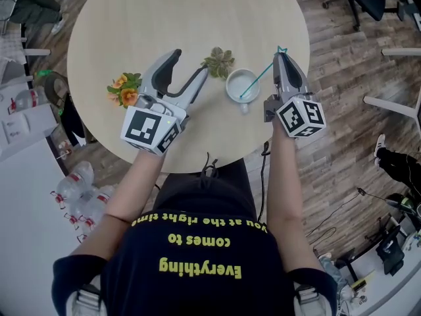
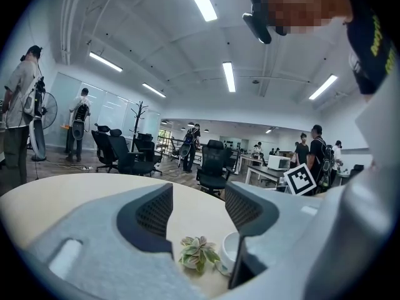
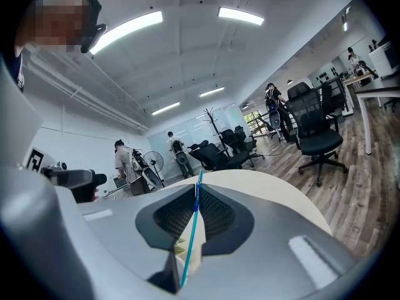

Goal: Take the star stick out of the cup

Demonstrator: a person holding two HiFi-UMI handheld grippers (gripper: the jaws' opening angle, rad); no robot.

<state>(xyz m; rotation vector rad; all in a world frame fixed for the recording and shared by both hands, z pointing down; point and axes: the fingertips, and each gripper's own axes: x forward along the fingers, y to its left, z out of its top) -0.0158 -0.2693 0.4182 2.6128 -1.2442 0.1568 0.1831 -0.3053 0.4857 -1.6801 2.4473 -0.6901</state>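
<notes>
A white cup [image 1: 242, 85] stands on the round wooden table [image 1: 118, 18], near its front edge. The thin teal star stick [image 1: 258, 79] leans out of the cup toward the right, its star end up at my right gripper [image 1: 281, 57]. That gripper is shut on the stick just below the star. In the right gripper view the stick [image 3: 190, 230] runs up between the closed jaws of the right gripper [image 3: 195, 189]. My left gripper [image 1: 189, 64] stands open to the left of the cup, holding nothing. Through the left gripper [image 2: 199, 208], the cup [image 2: 230, 252] shows low at the right.
A small green succulent [image 1: 218, 61] sits just behind and left of the cup, between the left gripper's tips and the cup; it also shows as a plant [image 2: 199, 253] between the open jaws. Orange flowers [image 1: 125, 89] lie at the table's left front. Office chairs and people stand around.
</notes>
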